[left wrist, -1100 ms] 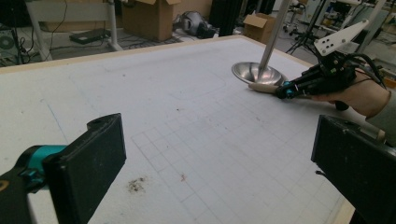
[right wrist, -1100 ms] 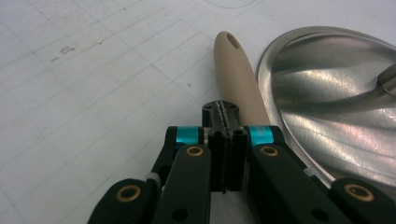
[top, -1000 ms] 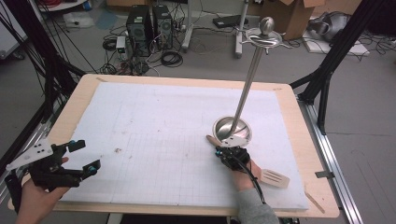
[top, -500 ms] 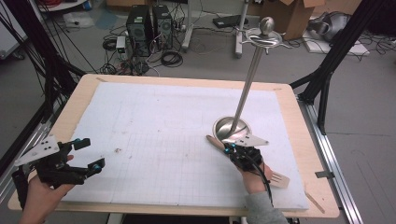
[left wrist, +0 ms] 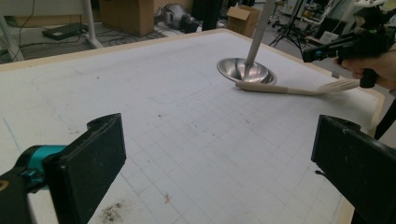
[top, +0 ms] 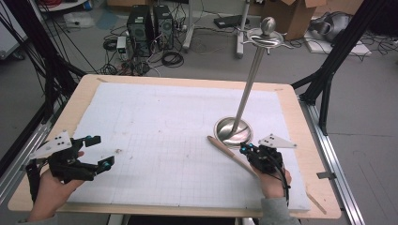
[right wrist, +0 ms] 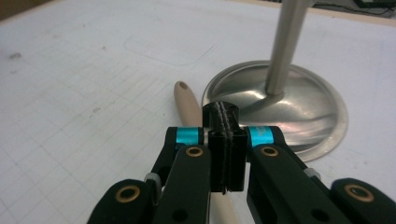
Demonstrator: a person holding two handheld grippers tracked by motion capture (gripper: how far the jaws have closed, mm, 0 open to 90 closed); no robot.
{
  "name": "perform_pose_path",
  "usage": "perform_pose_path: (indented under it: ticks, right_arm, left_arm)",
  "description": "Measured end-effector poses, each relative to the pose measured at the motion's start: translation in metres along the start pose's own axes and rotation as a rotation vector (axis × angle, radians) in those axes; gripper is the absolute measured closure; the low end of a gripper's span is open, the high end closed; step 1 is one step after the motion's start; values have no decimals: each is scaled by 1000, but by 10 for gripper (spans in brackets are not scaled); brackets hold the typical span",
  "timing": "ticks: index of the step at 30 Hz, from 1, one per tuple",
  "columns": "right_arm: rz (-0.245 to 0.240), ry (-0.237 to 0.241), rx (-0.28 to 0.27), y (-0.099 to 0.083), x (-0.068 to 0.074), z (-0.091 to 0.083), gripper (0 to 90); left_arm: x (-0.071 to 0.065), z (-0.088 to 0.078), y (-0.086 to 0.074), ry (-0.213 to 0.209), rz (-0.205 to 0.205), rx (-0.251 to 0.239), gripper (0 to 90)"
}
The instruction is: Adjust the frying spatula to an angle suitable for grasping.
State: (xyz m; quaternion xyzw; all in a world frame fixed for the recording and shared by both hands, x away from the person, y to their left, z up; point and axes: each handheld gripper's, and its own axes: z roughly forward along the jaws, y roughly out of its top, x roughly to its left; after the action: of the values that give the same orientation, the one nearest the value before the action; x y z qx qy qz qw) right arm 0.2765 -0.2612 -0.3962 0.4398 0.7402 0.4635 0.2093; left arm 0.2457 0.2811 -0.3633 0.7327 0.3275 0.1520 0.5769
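Note:
A wooden spatula (top: 225, 150) lies flat on the white grid mat (top: 159, 122), its handle end pointing at a metal stand (top: 251, 77) with a round dished base (top: 232, 129). My right gripper (top: 244, 148) hovers just over the spatula's handle (right wrist: 187, 100), jaws pressed together with nothing between them; the handle runs underneath. The person's hand hides the spatula's head in the high view, while the left gripper view shows the spatula (left wrist: 280, 88) whole. My left gripper (top: 101, 151) is open near the mat's left front, nothing between its jaws (left wrist: 219, 163).
The stand's tall pole leans up to a knob with hooks at the top. The wooden table edge (top: 312, 140) borders the mat at right, and a thin wooden sliver (top: 317, 204) lies near the front right corner. Cables and computer towers sit on the floor beyond.
My right gripper has slid right along the spatula toward the person, and the hand now covers the spatula's head. My left gripper has drifted slightly right and forward, still open.

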Motion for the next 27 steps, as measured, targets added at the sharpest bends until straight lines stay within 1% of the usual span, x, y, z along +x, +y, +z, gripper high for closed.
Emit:
perform_pose_path:
  ticks: [2,3,6,10,12,15,16,20,24,27]
  right_arm:
    - [13,4,-14,1,-6,-7,900]
    - [21,7,-12,0,-9,-9,900]
    - [21,-1,-18,-1,-17,-14,900]
    - [-12,-20,-13,-1,-21,-14,900]
    - [-20,-11,-24,1,-21,-16,900]
    - [-52,-25,-39,6,-21,-19,900]
    - [-58,-20,-41,7,-22,-19,900]
    - [-60,-17,-15,5,-29,-12,900]
    - [-67,-5,34,0,-34,-2,900]
    - [-60,-3,74,-6,-38,4,900]
  left_arm:
    - [0,1,0,-2,-2,-2,35]
    - [0,2,0,-4,-3,-3,36]
    - [0,3,0,-4,-3,-3,36]
    - [0,3,1,-3,-3,0,36]
    - [0,3,1,-4,-4,-6,35]
    - [0,3,0,-3,-4,-5,35]
    - [0,3,0,-3,-3,-1,35]
    - [0,4,-1,-4,-3,5,35]
    - [0,5,-2,-2,-5,9,35]
    - [1,5,-2,-2,-3,12,35]
